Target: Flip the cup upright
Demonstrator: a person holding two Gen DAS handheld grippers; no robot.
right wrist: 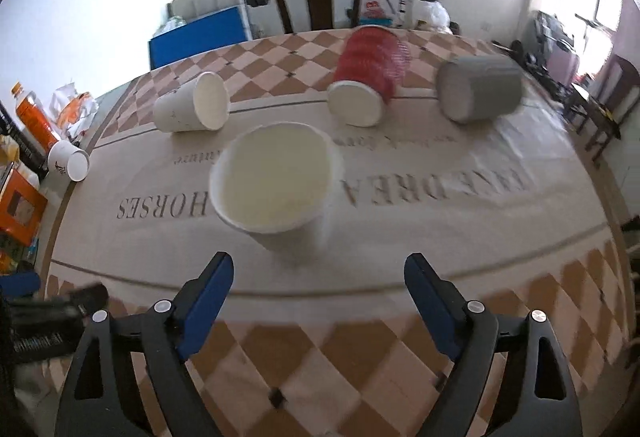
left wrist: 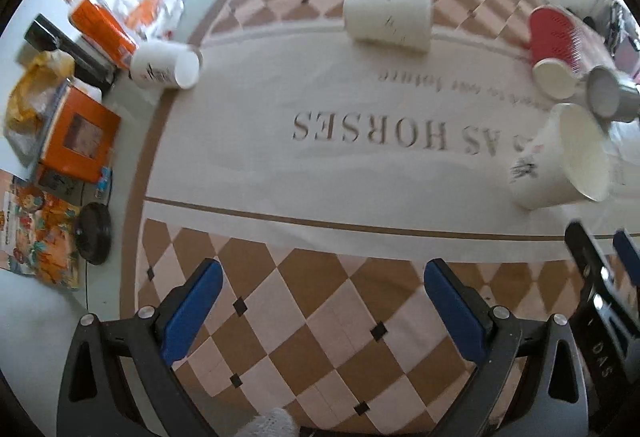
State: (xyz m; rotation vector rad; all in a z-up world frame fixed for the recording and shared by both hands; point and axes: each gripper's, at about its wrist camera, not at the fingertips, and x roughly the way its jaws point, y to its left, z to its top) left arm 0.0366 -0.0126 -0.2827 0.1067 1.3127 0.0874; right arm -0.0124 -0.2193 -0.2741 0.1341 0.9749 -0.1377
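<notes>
Nearest white cup (right wrist: 276,189) smearing with motion blur, grey cup (left wrist: 612,97) running off the frame at three o'clock, tablecloth lettering (right wrist: 460,181) blurring, partly hiding behind that white cup.

A table is covered by a checkered tablecloth (right wrist: 500,317) printed with "HORSES". Five paper cups are seen on it: a white cup (right wrist: 276,193) nearest, tilted mouth-forward; a second white cup (right wrist: 188,109), a red cup (right wrist: 364,85), a grey cup (right wrist: 478,89) and a small white cup (right wrist: 68,161) lie on their sides.
</notes>
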